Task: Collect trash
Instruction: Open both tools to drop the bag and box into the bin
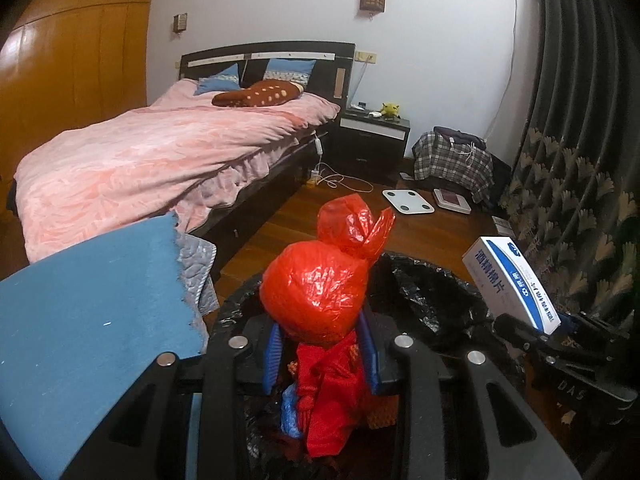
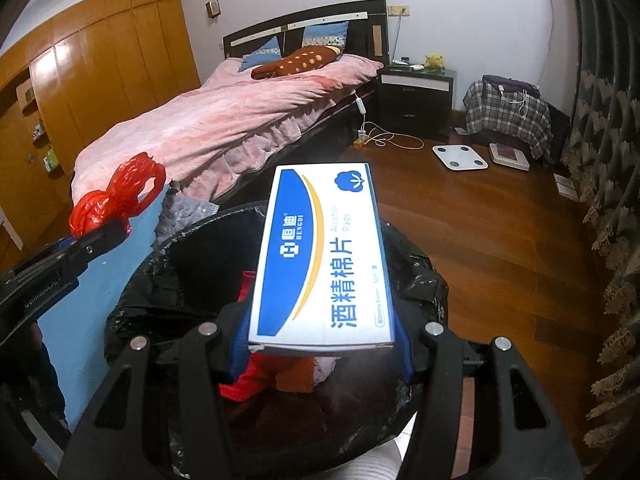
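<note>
My left gripper [image 1: 322,354] is shut on a knotted red plastic bag [image 1: 320,288] and holds it over the black-lined trash bin [image 1: 432,292]. The bag also shows in the right wrist view [image 2: 116,196], at the left. My right gripper [image 2: 322,348] is shut on a white and blue alcohol-pad box [image 2: 324,256] and holds it flat above the bin [image 2: 420,280]. The box also shows in the left wrist view [image 1: 516,284], at the right. Red and orange trash [image 2: 260,376] lies inside the bin.
A blue mat [image 1: 92,320] lies left of the bin. A bed with a pink cover [image 2: 224,120] stands behind. A nightstand [image 2: 416,96], a plaid-covered bundle [image 2: 508,112], two scales [image 2: 460,156] and cables lie on the wooden floor. A dark curtain [image 2: 608,120] hangs at the right.
</note>
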The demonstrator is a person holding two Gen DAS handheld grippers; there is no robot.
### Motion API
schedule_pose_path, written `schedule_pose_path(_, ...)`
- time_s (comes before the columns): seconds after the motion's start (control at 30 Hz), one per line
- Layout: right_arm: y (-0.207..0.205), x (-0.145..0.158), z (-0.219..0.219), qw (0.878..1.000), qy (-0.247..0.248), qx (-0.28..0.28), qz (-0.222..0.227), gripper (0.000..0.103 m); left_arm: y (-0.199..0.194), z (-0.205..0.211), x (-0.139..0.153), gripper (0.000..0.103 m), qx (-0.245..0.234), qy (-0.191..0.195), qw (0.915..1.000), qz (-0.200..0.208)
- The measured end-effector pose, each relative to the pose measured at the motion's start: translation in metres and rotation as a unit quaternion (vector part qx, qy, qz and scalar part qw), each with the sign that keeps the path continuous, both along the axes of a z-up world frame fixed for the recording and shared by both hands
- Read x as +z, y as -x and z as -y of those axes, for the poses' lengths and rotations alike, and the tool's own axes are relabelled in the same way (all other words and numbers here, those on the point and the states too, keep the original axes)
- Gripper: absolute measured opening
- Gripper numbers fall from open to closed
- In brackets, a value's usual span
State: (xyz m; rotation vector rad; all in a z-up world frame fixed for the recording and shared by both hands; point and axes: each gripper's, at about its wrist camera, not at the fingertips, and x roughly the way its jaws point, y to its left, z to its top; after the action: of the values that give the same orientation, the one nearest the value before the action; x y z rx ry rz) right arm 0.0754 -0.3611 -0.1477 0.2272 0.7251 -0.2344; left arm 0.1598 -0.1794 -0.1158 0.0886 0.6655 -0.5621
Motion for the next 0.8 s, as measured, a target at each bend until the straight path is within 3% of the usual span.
schedule_pose_path(0.23, -0.008, -0.007, 0.001, 1.0, 0.002, 0.008, -0.009, 0.055, -0.005, 0.003, -0.005, 0.035, -0.003, 0.0, 1.0, -0.007)
schedule_pose_path(0.27, -0.009, -0.008, 0.001, 1.0, 0.005, 0.009, -0.011, 0.056, -0.006, 0.003, -0.007, 0.039, -0.005, 0.001, 0.9999, -0.011)
schedule_pose_path(0.33, -0.01, -0.01, 0.001, 1.0, 0.01, 0.002, -0.013, 0.074, -0.01, 0.004, -0.008, 0.044, -0.003, 0.004, 0.9999, -0.016)
schedule_pose_path(0.5, -0.011, -0.012, 0.008, 1.0, 0.009, -0.012, -0.015, 0.086, -0.017, -0.002, -0.004, 0.059, 0.0, 0.013, 0.9997, -0.021)
schedule_pose_path(0.8, -0.007, 0.006, 0.004, 1.0, -0.006, -0.012, -0.009, 0.094, -0.009, -0.026, 0.024, 0.087, 0.013, 0.023, 0.9996, 0.001)
